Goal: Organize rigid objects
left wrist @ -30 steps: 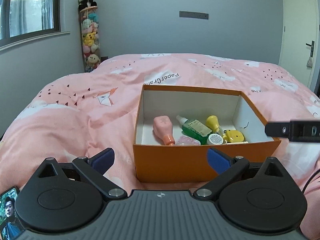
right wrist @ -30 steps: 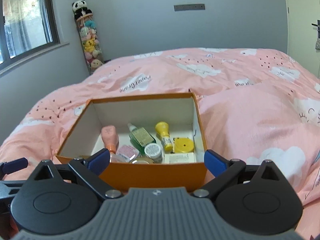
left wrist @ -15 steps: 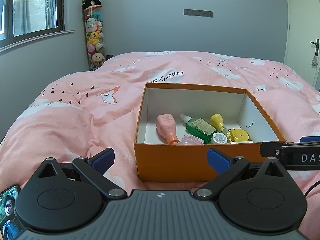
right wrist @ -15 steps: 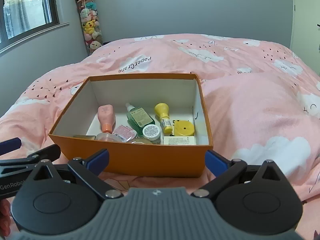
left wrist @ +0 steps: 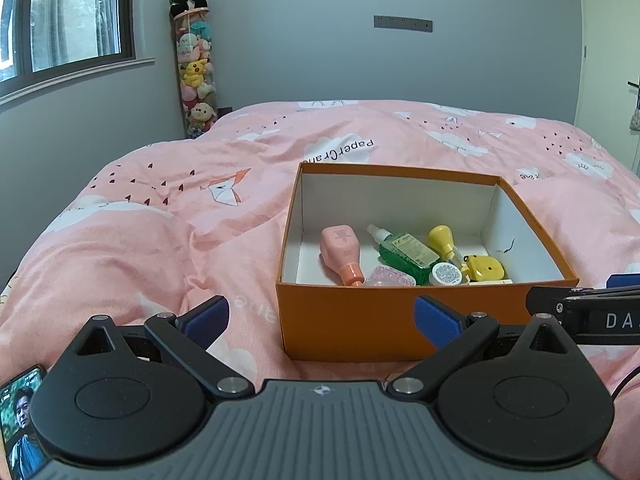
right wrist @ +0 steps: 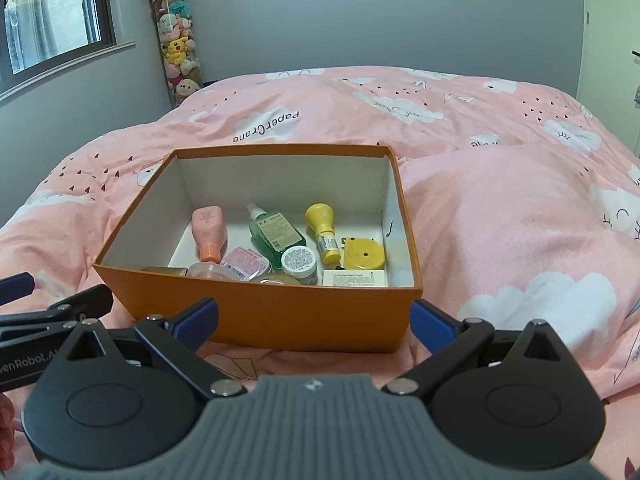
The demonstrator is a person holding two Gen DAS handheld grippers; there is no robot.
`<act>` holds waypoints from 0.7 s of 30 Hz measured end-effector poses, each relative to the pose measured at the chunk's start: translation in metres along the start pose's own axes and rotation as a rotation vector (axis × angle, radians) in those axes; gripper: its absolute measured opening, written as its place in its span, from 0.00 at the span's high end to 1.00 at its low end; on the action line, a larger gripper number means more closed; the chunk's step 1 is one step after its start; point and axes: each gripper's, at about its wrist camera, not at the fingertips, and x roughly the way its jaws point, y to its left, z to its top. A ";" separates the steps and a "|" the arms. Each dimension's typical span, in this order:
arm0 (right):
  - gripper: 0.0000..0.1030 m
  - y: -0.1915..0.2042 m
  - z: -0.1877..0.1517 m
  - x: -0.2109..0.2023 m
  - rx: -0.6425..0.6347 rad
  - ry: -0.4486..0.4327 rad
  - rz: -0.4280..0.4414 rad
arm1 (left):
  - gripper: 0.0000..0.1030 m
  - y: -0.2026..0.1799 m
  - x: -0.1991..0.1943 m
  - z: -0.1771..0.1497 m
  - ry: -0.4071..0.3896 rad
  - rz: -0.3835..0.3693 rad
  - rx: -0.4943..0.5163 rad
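We see a bed under a pink quilt [right wrist: 500, 208] printed with white clouds and paper cranes, filling most of both views. On the quilt sits an open orange box [right wrist: 304, 312] with a white inside, its near wall facing us. Against the grey wall behind the bed, beside the window, stands a clear tube of plush toys [left wrist: 196, 68] with a panda on top.

Our left gripper [left wrist: 322, 316] hovers low in front of the box, to its left half, jaws spread wide with nothing between them. Our right gripper [right wrist: 314, 320] hangs just before the box's near wall, also wide apart and empty. Each gripper shows at the edge of the other's view.

All the rigid items lie on the box floor, crowded toward the near side. From the left: a pink bottle [right wrist: 208, 232] with its orange cap toward us, a green spray bottle [right wrist: 276, 234], and a yellow bulb-shaped bottle [right wrist: 322, 228]. Nearer the front we make out a yellow round case [right wrist: 364, 254], a flat white carton [right wrist: 354, 279], a small white-lidded jar [right wrist: 299, 262] and a pink-labelled packet [right wrist: 244, 262]. A gold-coloured item in the near left corner is mostly hidden by the wall.
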 end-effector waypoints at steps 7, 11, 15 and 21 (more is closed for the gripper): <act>0.03 -0.001 -0.001 0.004 0.014 0.026 -0.004 | 0.00 -0.002 0.003 -0.002 0.033 -0.006 0.009; 0.03 -0.001 -0.001 0.004 0.015 0.028 -0.004 | 0.00 -0.003 0.003 -0.003 0.035 -0.006 0.011; 0.03 -0.002 -0.002 0.005 0.020 0.035 -0.002 | 0.00 -0.004 0.003 -0.003 0.038 -0.009 0.012; 0.03 -0.002 -0.002 0.006 0.022 0.038 -0.001 | 0.00 -0.005 0.003 -0.004 0.036 -0.011 0.013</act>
